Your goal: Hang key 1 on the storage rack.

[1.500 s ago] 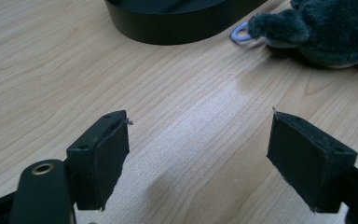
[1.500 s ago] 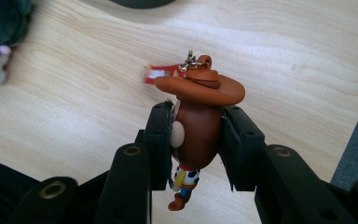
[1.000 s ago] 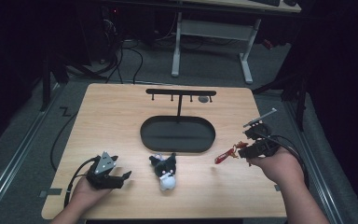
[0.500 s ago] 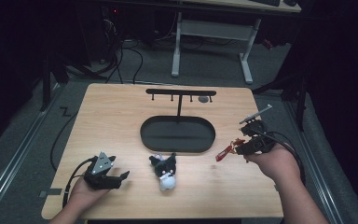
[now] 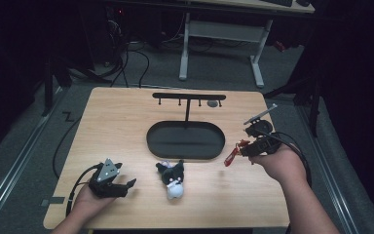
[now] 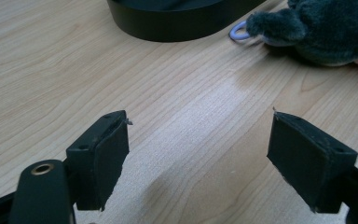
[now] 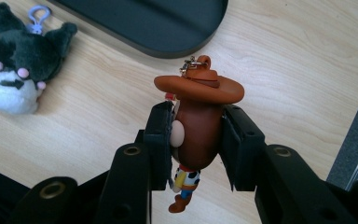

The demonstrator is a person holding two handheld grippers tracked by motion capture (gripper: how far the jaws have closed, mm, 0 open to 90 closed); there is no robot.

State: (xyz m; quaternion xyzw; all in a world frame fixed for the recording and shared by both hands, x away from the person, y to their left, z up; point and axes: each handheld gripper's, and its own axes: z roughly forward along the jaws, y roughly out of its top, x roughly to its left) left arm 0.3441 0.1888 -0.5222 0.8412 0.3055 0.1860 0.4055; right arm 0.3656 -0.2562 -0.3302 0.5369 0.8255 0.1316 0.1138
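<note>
While the left gripper [image 6: 198, 158] gapes beside the plush [image 6: 321, 30], the right gripper [image 7: 196, 140] clamps a cowboy figure [image 7: 196, 135].

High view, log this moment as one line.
left gripper: open, near plush keychain | right gripper: shut on cowboy figure | rack tray: empty

Light wooden table [image 5: 126, 122]: black oval-base hook stand [image 5: 185, 139] centre, dark grey-and-white plush keychain [image 5: 171, 178] just in front.
</note>
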